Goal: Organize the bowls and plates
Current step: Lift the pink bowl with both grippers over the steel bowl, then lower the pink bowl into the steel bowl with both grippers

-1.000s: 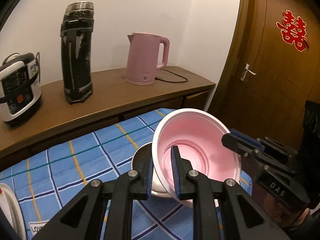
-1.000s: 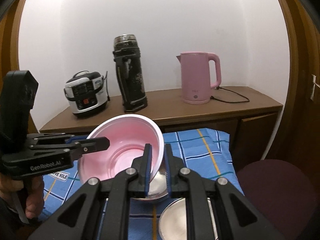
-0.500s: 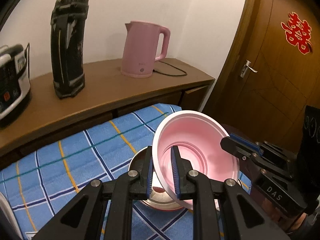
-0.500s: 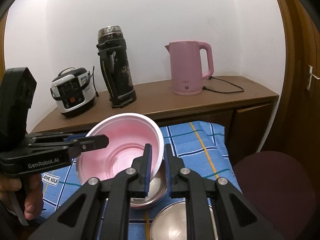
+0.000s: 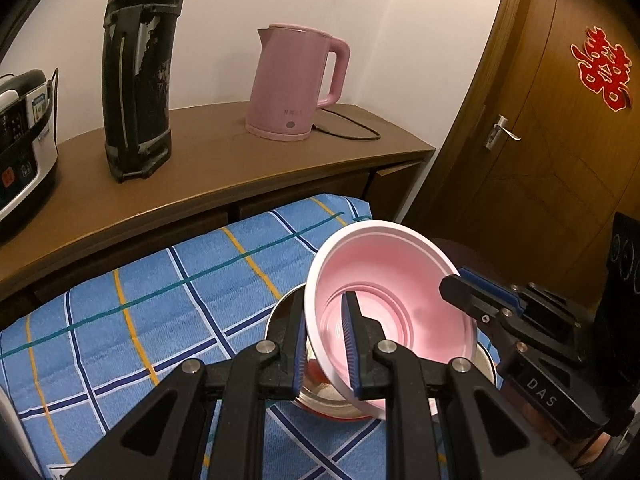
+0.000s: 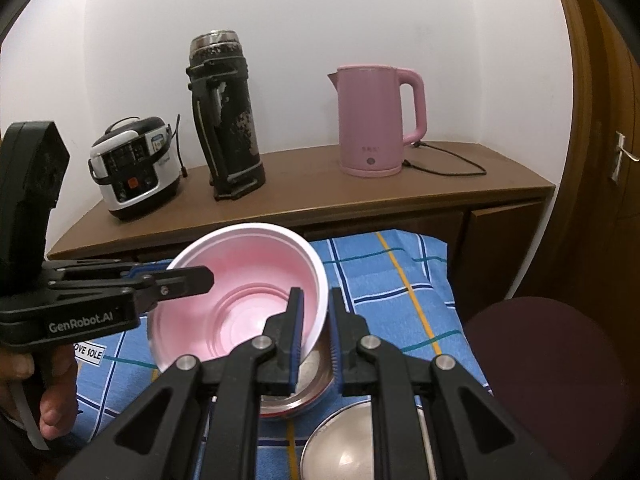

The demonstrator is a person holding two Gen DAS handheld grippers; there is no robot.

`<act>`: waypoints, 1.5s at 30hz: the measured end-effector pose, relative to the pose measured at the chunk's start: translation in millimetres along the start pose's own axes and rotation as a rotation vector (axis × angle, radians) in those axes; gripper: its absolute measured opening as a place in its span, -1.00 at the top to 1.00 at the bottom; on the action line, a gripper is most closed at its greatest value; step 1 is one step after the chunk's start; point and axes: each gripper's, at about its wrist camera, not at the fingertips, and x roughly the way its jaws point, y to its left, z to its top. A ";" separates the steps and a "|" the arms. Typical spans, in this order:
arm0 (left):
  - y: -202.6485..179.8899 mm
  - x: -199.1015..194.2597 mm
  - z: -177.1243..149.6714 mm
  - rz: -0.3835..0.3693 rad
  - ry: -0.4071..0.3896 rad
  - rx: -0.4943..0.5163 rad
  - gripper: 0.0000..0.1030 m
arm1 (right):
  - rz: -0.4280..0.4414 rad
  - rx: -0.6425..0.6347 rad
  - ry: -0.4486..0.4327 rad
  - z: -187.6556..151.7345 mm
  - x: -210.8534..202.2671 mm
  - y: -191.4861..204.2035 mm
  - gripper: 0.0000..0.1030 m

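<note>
A pink bowl with a white rim (image 5: 396, 304) is held between both grippers, tilted, just above a steel bowl with a red base (image 5: 288, 320). My left gripper (image 5: 325, 340) is shut on the pink bowl's near rim. My right gripper (image 6: 314, 332) is shut on the opposite rim of the pink bowl (image 6: 248, 304). In the right wrist view the steel bowl (image 6: 308, 384) sits under the pink one, and a second steel dish (image 6: 360, 444) lies in front of it. Each gripper shows in the other's view, the right one (image 5: 480, 300) and the left one (image 6: 188, 280).
The bowls are over a blue checked cloth (image 5: 160, 312). Behind it a wooden sideboard (image 5: 224, 168) holds a pink kettle (image 5: 296, 84), a black thermos (image 5: 140, 76) and a rice cooker (image 6: 136, 168). A dark round stool (image 6: 552, 368) and a wooden door (image 5: 560, 120) are to the right.
Both grippers have carried the pink bowl a little lower and to the right, closer over the steel bowl. Their grip on it is unchanged.
</note>
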 end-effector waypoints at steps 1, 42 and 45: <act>0.5 1.0 0.2 0.001 0.004 -0.002 0.64 | 0.000 0.000 0.006 -0.4 1.6 0.0 0.76; 10.9 25.1 -4.2 0.025 0.075 -0.022 0.64 | -0.001 -0.005 0.101 -14.1 29.3 0.2 0.76; 11.0 27.2 -5.3 0.027 0.080 -0.021 0.64 | -0.001 -0.004 0.109 -15.7 32.4 -0.6 0.76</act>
